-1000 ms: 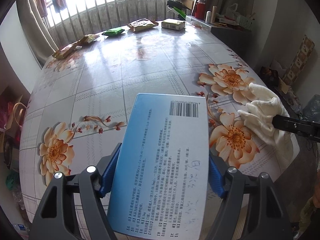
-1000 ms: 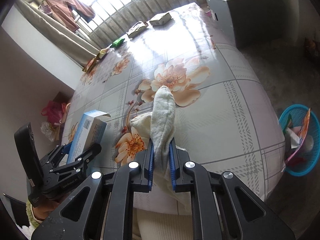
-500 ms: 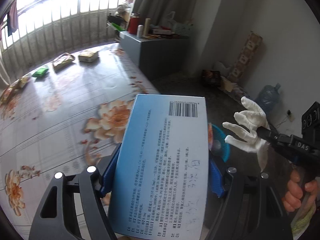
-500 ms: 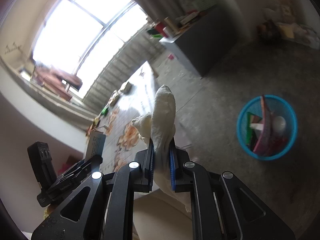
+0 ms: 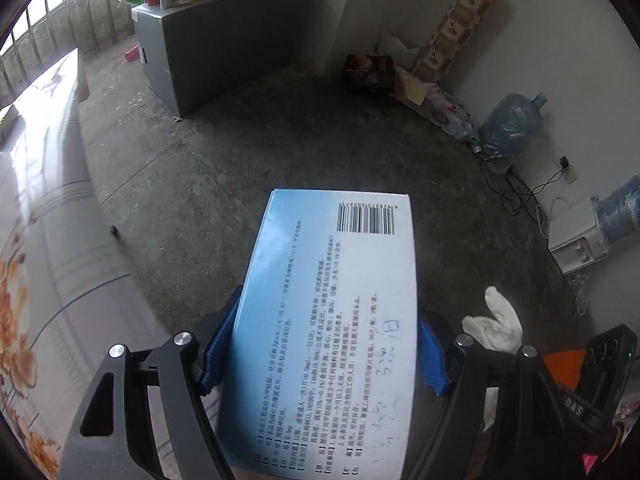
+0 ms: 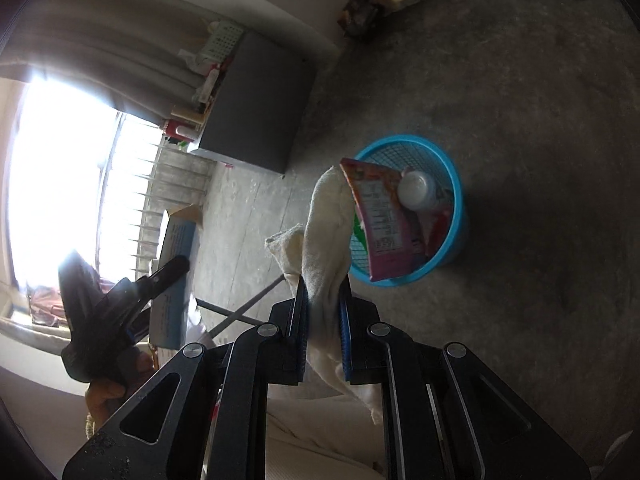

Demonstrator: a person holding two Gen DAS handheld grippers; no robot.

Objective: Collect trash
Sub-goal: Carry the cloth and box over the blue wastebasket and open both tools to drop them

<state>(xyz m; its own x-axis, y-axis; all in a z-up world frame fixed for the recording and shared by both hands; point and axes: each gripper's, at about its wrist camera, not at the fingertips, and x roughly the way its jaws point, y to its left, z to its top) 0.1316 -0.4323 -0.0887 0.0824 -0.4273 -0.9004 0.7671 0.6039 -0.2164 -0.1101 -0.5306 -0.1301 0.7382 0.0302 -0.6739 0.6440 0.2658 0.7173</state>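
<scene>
Both hands full: left tool (image 5: 320, 356) pinching the blue box (image 5: 332, 328), right tool (image 6: 323, 320) clamped on the white cloth (image 6: 326, 236). I'd get squarely over the blue basket (image 6: 456, 216) on the floor before letting go.

My left gripper (image 5: 320, 344) points down at the floor (image 5: 248, 152) with the box (image 5: 328, 332) clamped between its pads, the table (image 5: 40, 208) off to its left and the cabinet (image 5: 216, 48) beyond, against the wall. My right gripper (image 6: 323, 320) sits to the right of it, the cloth (image 6: 326, 232) pinched between its pads. Ahead of the cloth, on the floor, stands the basket (image 6: 456, 216), with a wrapper (image 6: 380, 220) and a bottle (image 6: 416, 190) inside. Water jugs (image 5: 508, 128) stand along the far wall.
</scene>
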